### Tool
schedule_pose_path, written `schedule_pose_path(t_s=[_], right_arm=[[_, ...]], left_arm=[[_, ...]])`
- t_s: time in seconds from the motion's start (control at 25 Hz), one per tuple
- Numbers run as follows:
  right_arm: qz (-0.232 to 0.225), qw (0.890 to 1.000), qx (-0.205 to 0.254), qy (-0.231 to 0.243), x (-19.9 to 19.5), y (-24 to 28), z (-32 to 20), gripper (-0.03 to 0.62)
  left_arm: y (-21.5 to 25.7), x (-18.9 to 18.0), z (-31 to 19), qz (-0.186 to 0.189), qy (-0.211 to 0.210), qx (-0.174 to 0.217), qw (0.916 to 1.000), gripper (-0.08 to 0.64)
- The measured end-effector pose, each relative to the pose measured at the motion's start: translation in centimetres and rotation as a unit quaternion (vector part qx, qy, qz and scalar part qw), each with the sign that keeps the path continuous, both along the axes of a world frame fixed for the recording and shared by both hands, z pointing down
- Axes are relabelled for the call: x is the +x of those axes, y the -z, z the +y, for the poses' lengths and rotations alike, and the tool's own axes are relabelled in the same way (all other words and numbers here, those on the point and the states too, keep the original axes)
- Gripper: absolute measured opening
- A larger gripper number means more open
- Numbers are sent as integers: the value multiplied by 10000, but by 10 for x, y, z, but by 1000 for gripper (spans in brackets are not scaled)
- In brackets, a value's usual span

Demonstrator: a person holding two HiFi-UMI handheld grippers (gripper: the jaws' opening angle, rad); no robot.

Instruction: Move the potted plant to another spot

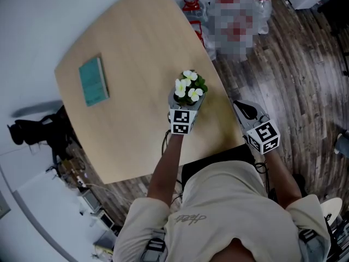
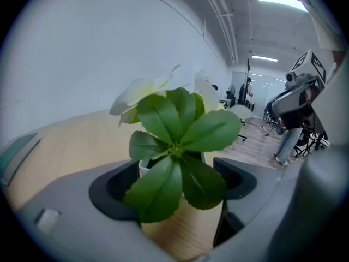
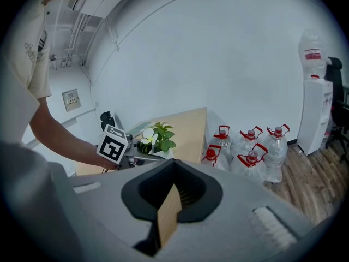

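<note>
We've got the left gripper open around the white-flowered green potted plant near the pale wooden desk's right edge, probably lining up a grab, right gripper shut and idle off that edge.

Over the table, leaves hide most of the pot; the book lying farther along it is cut off.

txt: none legible | shirt print: unreadable script | wall sign: too small
</note>
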State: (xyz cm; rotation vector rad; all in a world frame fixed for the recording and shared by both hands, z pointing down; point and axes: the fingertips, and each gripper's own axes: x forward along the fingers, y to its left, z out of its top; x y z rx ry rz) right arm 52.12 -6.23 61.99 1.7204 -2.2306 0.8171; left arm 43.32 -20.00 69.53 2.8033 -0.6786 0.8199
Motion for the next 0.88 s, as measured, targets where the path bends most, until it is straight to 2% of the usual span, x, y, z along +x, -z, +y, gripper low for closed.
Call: schedule_pose_path(t_s=[0.44, 0.88], right_arm=[[-50, 9998, 89, 188, -18, 3, -2, 3], [6, 9982, 182, 565, -57, 10, 1, 3]], left_arm=[[3, -40, 13, -294, 131, -17, 9995, 443], [16, -107, 48, -278, 558, -179, 9979, 398]])
